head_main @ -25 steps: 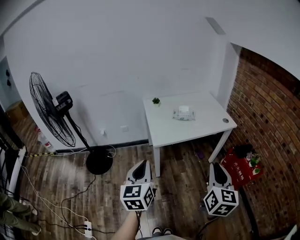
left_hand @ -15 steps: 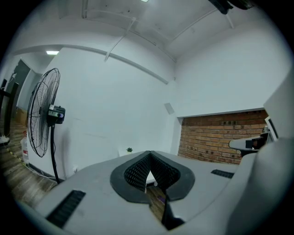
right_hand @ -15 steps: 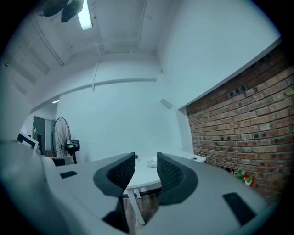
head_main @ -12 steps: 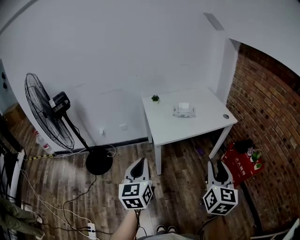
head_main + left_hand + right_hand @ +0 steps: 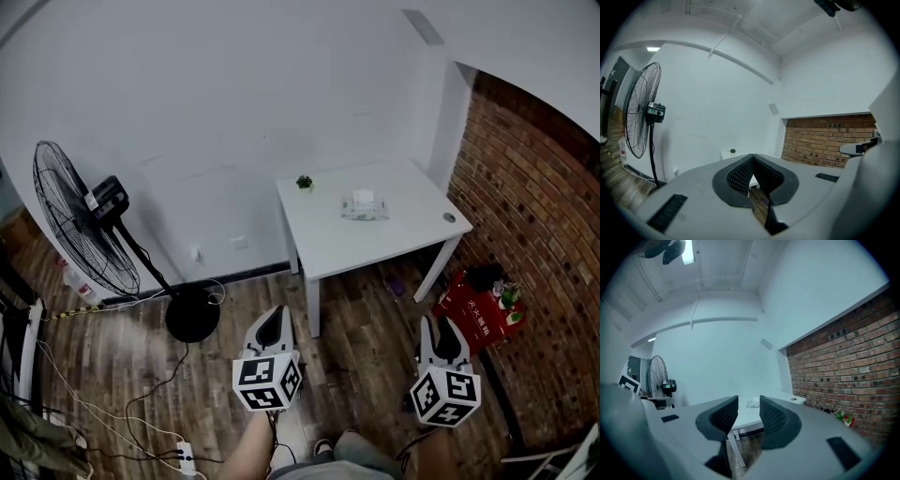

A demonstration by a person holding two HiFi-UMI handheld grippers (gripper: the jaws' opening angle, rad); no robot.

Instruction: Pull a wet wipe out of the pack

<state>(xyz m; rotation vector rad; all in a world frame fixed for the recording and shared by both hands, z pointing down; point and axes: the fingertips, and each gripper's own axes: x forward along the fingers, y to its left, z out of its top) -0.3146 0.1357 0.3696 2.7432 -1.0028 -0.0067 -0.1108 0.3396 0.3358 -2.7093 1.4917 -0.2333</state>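
Observation:
The wet wipe pack [image 5: 365, 207] lies flat on the white table [image 5: 394, 246] against the far wall, with a white wipe sticking up from its top. It shows small and distant between the jaws in the right gripper view [image 5: 753, 403]. Both grippers hang low over the wooden floor, well short of the table. My left gripper [image 5: 273, 314] has its jaws closed tip to tip with nothing between them [image 5: 753, 156]. My right gripper [image 5: 442, 324] holds its pads apart with an empty gap [image 5: 749, 405].
A small potted plant [image 5: 304, 183] sits at the table's back left corner, and a small round object [image 5: 448, 217] near its right edge. A standing fan [image 5: 80, 234] with cables is at left. A red bag [image 5: 476, 317] rests by the brick wall [image 5: 534, 216].
The whole view has shifted as the person moves: the fan and the table have slid a little left and up. Both grippers keep their low pose.

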